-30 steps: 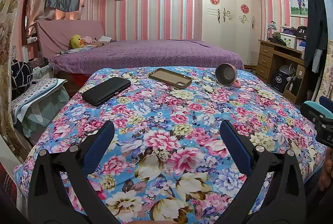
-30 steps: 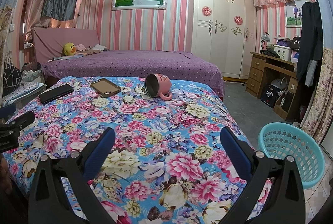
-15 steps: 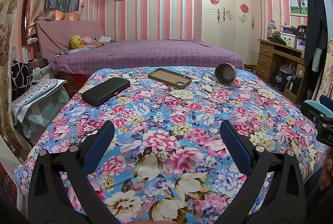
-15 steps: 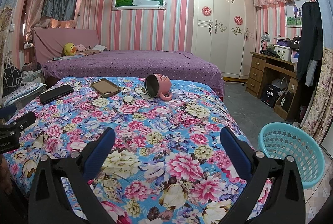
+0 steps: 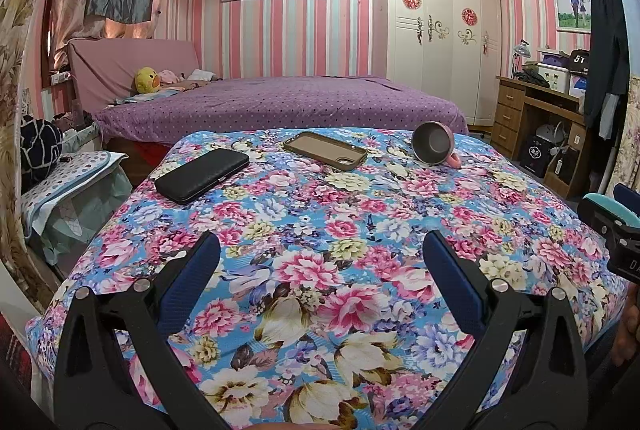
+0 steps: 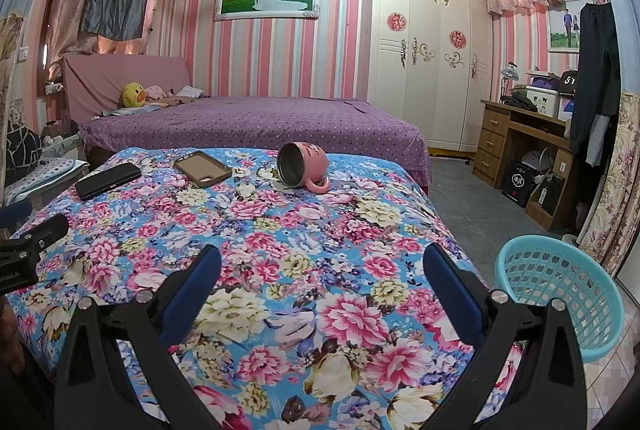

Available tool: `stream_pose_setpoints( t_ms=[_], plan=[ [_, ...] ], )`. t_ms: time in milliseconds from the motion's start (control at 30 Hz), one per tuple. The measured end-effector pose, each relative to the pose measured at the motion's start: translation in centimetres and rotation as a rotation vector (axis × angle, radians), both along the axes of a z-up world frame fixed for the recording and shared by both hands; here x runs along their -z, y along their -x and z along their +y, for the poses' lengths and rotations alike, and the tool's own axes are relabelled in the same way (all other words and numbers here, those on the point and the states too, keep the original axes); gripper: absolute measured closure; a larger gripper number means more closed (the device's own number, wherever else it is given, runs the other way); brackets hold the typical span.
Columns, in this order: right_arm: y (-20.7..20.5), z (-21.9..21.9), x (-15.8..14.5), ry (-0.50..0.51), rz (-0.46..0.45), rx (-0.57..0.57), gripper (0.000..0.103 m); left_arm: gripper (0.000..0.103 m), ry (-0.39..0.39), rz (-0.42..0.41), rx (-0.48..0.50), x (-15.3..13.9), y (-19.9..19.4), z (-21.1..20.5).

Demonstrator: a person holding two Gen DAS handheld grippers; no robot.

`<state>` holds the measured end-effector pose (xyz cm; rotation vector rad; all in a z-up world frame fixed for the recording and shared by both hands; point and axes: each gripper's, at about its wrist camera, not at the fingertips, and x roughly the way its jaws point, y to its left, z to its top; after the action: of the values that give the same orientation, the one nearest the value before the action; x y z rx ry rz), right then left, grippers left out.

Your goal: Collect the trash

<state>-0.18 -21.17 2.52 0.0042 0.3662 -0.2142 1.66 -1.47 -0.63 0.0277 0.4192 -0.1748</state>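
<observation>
A pink mug (image 6: 303, 165) lies on its side on the floral bedspread (image 6: 280, 254), far middle; it also shows in the left wrist view (image 5: 434, 149). A brown phone case (image 5: 325, 150) (image 6: 202, 168) and a black case (image 5: 202, 175) (image 6: 108, 180) lie at the far left. A turquoise basket (image 6: 560, 294) stands on the floor to the right of the bed. My left gripper (image 5: 318, 250) is open and empty over the near edge. My right gripper (image 6: 320, 262) is open and empty over the near right part.
A purple bed (image 6: 248, 126) stands behind. A white wardrobe (image 6: 428, 58) and a wooden desk (image 6: 516, 146) are at the right. A side table (image 5: 68, 186) with cloths stands at the left. The right gripper's side shows at the left wrist view's right edge (image 5: 612, 226).
</observation>
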Motion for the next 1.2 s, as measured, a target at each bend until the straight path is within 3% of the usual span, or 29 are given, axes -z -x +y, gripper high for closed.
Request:
stream_pose_setpoints(
  t_ms=[1200],
  plan=[
    [-0.05,0.03,0.06,0.002,0.001,-0.002,0.004,0.005,0.003,0.000,0.000,-0.12,-0.21,0.06]
  ],
)
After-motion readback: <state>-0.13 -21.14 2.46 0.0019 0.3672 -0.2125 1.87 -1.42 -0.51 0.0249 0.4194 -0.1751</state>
